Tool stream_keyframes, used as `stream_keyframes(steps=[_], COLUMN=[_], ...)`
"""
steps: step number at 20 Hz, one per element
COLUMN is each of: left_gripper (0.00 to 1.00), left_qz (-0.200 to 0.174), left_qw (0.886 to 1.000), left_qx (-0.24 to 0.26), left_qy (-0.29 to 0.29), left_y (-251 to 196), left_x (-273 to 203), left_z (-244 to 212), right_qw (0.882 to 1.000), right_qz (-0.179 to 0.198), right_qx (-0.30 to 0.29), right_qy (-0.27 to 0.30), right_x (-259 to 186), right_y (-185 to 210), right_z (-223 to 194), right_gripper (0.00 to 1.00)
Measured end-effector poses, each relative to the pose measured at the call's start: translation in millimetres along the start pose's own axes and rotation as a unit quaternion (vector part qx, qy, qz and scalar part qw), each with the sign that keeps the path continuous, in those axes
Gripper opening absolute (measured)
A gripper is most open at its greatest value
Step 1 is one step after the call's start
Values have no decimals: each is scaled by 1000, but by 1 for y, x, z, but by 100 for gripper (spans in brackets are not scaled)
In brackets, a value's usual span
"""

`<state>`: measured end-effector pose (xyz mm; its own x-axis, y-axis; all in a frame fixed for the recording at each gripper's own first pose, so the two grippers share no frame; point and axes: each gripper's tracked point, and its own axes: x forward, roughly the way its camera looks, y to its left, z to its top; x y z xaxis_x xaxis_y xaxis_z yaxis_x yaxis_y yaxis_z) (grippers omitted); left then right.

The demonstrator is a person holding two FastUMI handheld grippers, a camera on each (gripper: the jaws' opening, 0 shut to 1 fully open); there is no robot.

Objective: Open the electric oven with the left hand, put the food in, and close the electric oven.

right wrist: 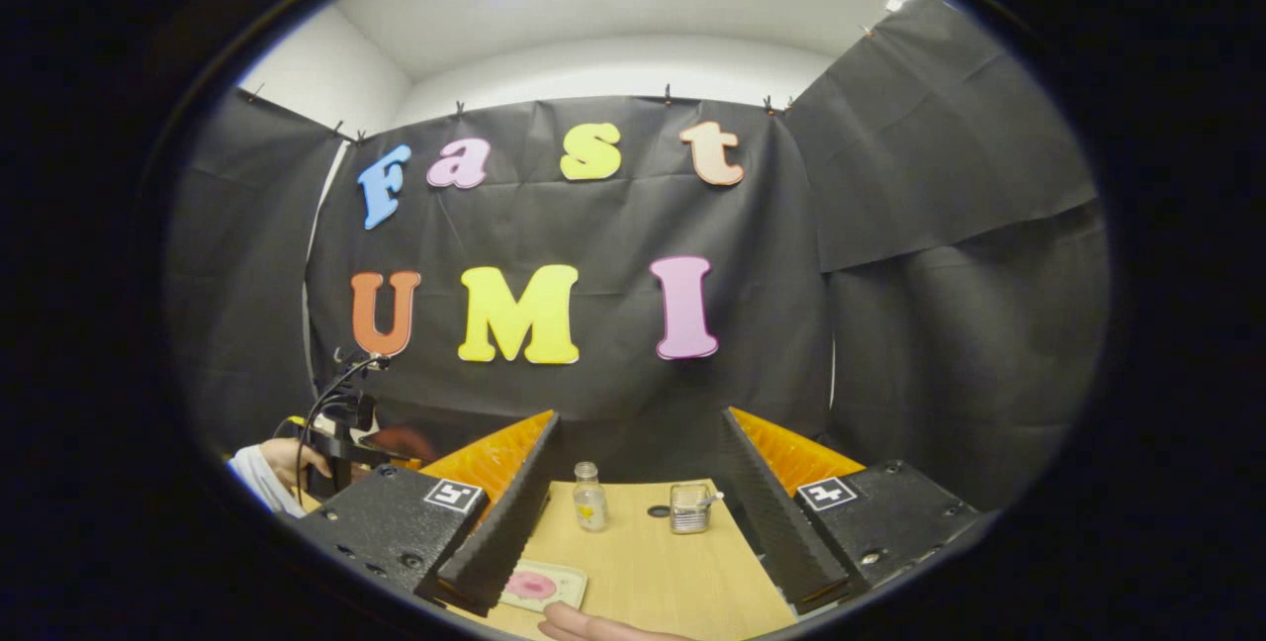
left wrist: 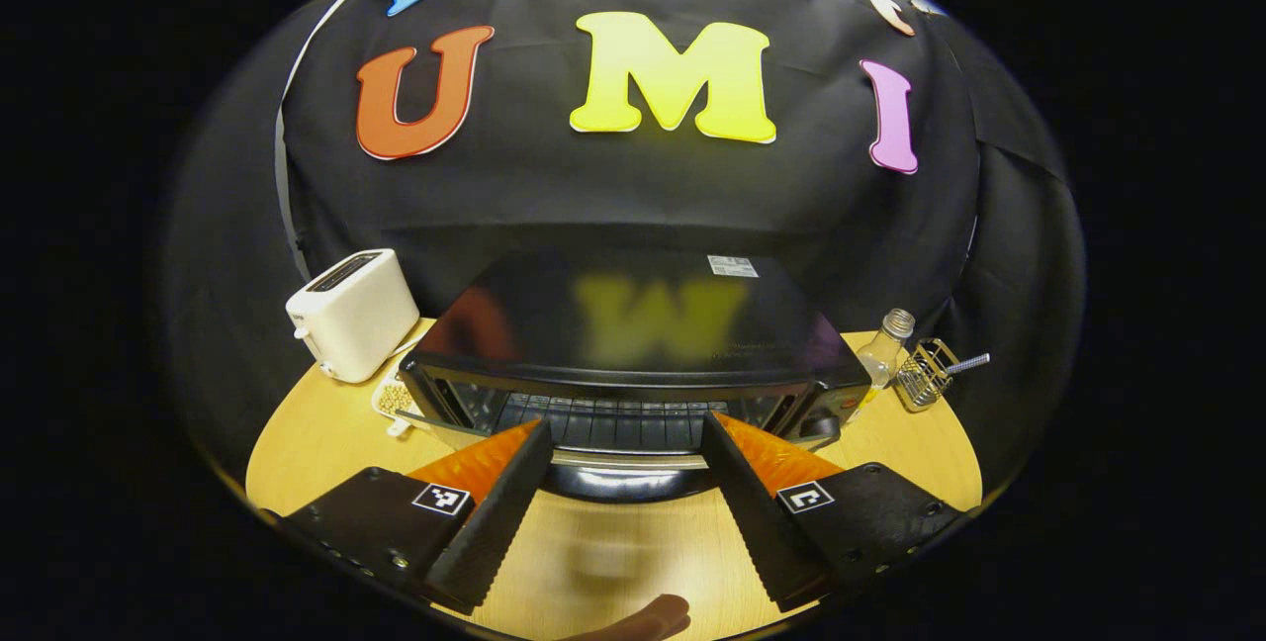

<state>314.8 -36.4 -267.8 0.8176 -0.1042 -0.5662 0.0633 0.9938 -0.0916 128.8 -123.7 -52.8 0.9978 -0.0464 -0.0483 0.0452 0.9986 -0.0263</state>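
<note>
One electric oven (left wrist: 633,364) sits at the middle of the wooden surface (left wrist: 633,542) in the left gripper view, its glossy dark top facing the camera and its door (left wrist: 623,458) hanging partly open, so the wire rack (left wrist: 618,416) inside shows through the gap. The left claw (left wrist: 625,458) hovers just in front of that door with its fingers spread wide and nothing between them. Left of the oven stands a white toaster (left wrist: 353,313), close by its corner; right of the oven are a small glass bottle (left wrist: 883,349) and, just beyond it, a little wire basket (left wrist: 925,373). In the right gripper view the right claw (right wrist: 638,483) is likewise spread apart and empty, held above the surface well to the right of the oven, looking toward the bottle and basket. Below it a pale plate with a pink piece of food (right wrist: 531,586) lies on the surface, and a person's fingertip (right wrist: 569,623) shows at the bottom edge beside it.
</note>
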Motion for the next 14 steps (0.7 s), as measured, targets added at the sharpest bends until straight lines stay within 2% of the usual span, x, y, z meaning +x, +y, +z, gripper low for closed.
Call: stream_keyframes(steps=[4,14], left_gripper=[97,96], left_qz=[-13,-13], left_qw=[1000,1000], left_qx=[3,23], left_qy=[2,-4], left_y=[-1,1], left_x=[-18,-43], left_z=[-22,-82], right_qw=[1000,999], right_qz=[8,19], right_qx=[0,-18], right_qy=[6,24], right_x=[-1,0], right_y=[11,34], right_z=[-2,-20], right_gripper=[100,100])
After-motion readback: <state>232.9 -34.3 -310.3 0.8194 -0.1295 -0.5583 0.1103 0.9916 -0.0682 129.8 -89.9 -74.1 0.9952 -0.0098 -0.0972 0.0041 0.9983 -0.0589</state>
